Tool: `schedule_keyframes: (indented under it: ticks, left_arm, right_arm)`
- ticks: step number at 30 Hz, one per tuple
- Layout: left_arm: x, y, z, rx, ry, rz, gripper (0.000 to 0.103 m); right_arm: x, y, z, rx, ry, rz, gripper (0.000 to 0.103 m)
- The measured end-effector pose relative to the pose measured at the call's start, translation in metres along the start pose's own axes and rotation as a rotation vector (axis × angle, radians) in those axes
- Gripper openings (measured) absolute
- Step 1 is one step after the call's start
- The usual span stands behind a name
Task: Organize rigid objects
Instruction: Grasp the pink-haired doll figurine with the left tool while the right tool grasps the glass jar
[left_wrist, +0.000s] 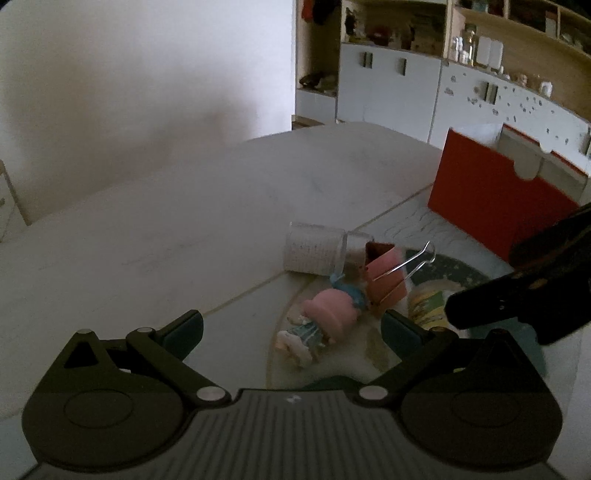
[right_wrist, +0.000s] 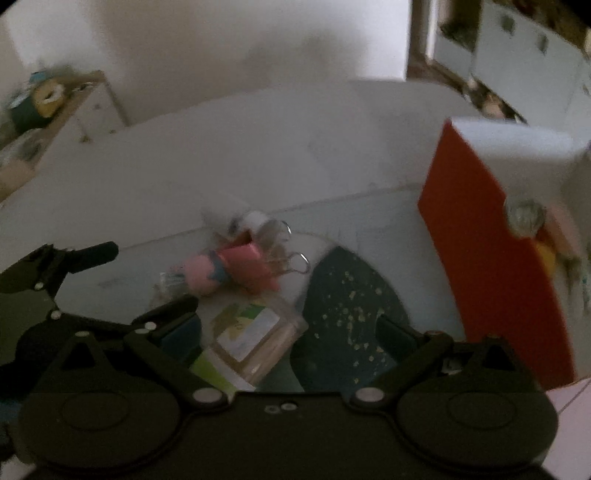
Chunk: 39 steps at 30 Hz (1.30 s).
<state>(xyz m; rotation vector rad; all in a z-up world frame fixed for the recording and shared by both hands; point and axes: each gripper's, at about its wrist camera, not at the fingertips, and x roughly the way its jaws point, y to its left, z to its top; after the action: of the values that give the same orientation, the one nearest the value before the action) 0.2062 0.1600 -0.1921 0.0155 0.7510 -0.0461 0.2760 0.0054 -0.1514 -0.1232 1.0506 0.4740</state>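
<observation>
Both grippers hover over a cluster of small items on the pale surface (left_wrist: 177, 229), with nothing yet grasped. The left gripper (left_wrist: 291, 326) has its jaws spread wide and empty; a pink-hatted toy figurine (left_wrist: 325, 317) lies on its side between and just ahead of the fingertips. Touching the figurine on its far side is a pink binder clip (left_wrist: 386, 275) with wire handles raised, and behind that a clear measuring cup (left_wrist: 314, 253) lies tipped over.

The right gripper (right_wrist: 288, 328) is likewise apart and empty. A clear rectangular box with a printed label (right_wrist: 255, 334) sits between its fingers, closer to the left finger, on a dark patterned mat (right_wrist: 351, 295). This view is blurred, so contact with the box cannot be confirmed.

A red open-topped storage box (left_wrist: 491, 199) stands upright near the cluster on the right; it appears to be the destination, and some items seem to be already inside it.

The step in hand is judged to be the approach to pick-up. The next move calls for each gripper to descend, centre its item between the fingers, and close. The figurine's contact with the clip demands a clean, narrow grasp to avoid dragging the clip along.
</observation>
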Motion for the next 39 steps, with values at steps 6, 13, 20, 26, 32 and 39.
schedule_keyframes:
  ticks: [6, 13, 20, 26, 32, 39]
  left_arm:
    - [0.022, 0.004, -0.004, -0.006, 0.028, -0.021, 0.103]
    - [0.036, 0.006, -0.005, -0.009, 0.03, -0.046, 0.103]
    - [0.037, 0.002, -0.006, 0.015, 0.003, -0.096, 0.101]
    - [0.033, -0.004, -0.003, 0.034, -0.004, -0.127, 0.075]
    - [0.031, -0.006, -0.002, 0.071, 0.0, -0.064, 0.046]
    - [0.028, -0.008, -0.003, 0.038, 0.02, -0.035, 0.038]
  right_arm:
    - [0.02, -0.002, 0.0, 0.086, 0.051, 0.0, 0.098]
    - [0.031, -0.003, -0.001, 0.16, 0.077, -0.004, 0.09]
    - [0.037, -0.013, -0.003, 0.241, 0.109, 0.026, 0.071]
    - [0.037, -0.018, -0.003, 0.279, 0.102, 0.068, 0.057]
    - [0.038, -0.023, -0.005, 0.297, 0.101, 0.082, 0.055]
    - [0.029, -0.024, -0.011, 0.274, 0.083, 0.096, 0.054]
